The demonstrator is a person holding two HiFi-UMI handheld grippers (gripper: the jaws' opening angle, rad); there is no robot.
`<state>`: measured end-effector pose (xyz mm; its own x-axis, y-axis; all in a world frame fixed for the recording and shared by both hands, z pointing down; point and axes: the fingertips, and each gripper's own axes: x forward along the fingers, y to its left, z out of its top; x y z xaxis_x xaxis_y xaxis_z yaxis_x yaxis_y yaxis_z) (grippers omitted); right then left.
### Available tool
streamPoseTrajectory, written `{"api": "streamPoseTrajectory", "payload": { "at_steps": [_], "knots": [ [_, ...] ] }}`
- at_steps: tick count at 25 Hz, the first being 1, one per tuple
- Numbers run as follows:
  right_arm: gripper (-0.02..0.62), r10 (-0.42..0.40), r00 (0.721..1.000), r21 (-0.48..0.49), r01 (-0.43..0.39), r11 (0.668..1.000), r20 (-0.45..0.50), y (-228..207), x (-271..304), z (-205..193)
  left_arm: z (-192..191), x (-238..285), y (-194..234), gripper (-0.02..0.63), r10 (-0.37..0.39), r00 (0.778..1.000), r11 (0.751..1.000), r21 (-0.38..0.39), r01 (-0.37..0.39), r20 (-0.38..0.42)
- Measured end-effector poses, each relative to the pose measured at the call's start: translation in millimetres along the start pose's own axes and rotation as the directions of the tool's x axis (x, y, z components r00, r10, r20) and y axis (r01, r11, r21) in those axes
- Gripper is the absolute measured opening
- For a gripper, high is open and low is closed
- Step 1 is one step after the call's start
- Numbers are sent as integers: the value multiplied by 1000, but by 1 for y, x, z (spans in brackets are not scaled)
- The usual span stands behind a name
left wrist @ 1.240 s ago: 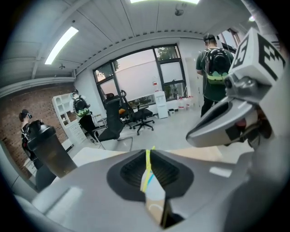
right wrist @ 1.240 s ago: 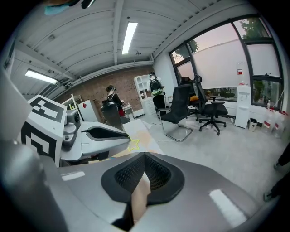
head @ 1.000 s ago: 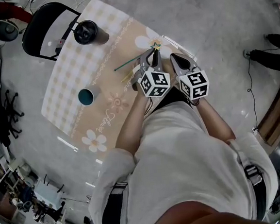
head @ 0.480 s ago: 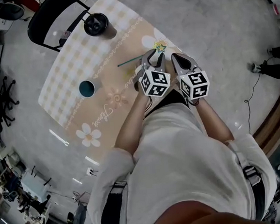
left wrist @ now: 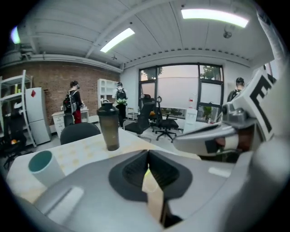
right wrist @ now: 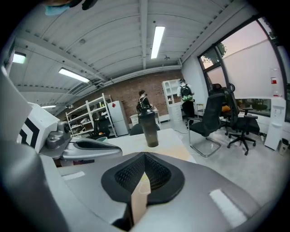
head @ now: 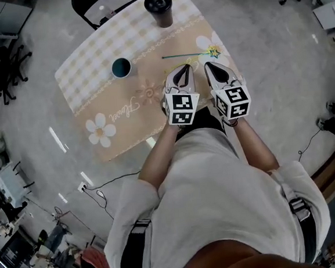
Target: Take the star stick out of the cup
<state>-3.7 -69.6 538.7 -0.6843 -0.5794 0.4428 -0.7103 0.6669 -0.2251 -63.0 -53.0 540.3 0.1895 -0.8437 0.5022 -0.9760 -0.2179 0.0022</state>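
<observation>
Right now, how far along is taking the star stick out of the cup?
Done: the star stick lies on the table, clear of the teal cup. In hand: nothing; left tongs, just closed, and right tongs are shut, empty. Left: nothing apparent.

A single cursive word (head: 124, 109) printed on the cloth of the table (head: 92, 67), at 2 o'clock from the white daisy (head: 99, 130), seems to read "Flower", though it is too small to be sure.
</observation>
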Motion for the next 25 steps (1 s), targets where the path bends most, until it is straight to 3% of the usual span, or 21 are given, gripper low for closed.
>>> {"api": "streamPoseTrajectory", "payload": {
  "at_steps": [6,15,19,25],
  "knots": [
    [-2,71,995,-114,-63,992,69,45,-25,12,4,-71,13,3,153,984,987,-73,-146,95],
    [-2,98,977,-219,-54,974,191,90,-97,23,3,-170,3,3,305,934,947,-164,-276,187],
    [-2,103,975,-255,-49,966,199,95,-118,33,10,-190,-3,3,342,914,934,-186,-305,218],
    [-2,102,978,-258,-53,965,183,94,-121,34,11,-191,-3,3,337,916,935,-186,-300,216]
  ]
}}
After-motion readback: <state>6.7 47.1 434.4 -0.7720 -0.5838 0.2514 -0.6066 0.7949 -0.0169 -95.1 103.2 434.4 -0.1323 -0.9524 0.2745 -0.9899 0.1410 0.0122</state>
